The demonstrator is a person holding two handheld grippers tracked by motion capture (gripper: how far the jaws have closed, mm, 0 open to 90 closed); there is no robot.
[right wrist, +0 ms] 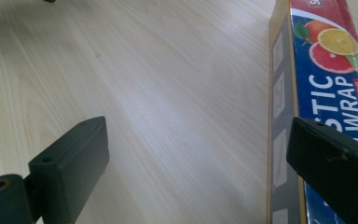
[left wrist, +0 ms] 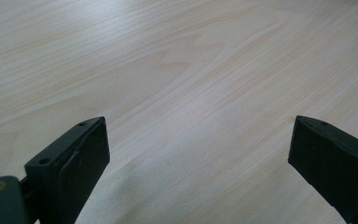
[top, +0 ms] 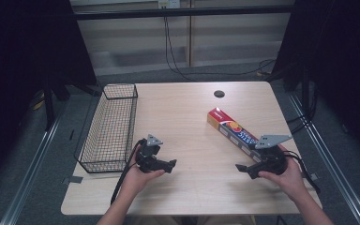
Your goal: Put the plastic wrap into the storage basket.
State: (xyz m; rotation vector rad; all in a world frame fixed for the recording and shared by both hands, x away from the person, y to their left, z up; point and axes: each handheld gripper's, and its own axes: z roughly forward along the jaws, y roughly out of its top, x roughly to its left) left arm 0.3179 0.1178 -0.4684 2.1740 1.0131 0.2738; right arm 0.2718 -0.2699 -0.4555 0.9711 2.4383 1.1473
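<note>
A long plastic wrap box [top: 228,130], red and blue with citrus pictures, lies flat and diagonal on the right half of the wooden table [top: 187,117]. My right gripper [top: 242,168] rests low just in front of the box's near end, pointing left, open and holding nothing. In the right gripper view the box [right wrist: 321,88] runs along the right side, with the right jaw in front of it, and my right gripper [right wrist: 198,158] is wide apart over bare wood. My left gripper [top: 171,164] sits near the table's front left, pointing right, also open [left wrist: 198,156] and holding nothing.
A black wire basket [top: 110,126] stands along the table's left edge, just left of my left hand. A round dark cable hole [top: 219,93] sits at the back of the table. Cables trail on the floor behind and to the right.
</note>
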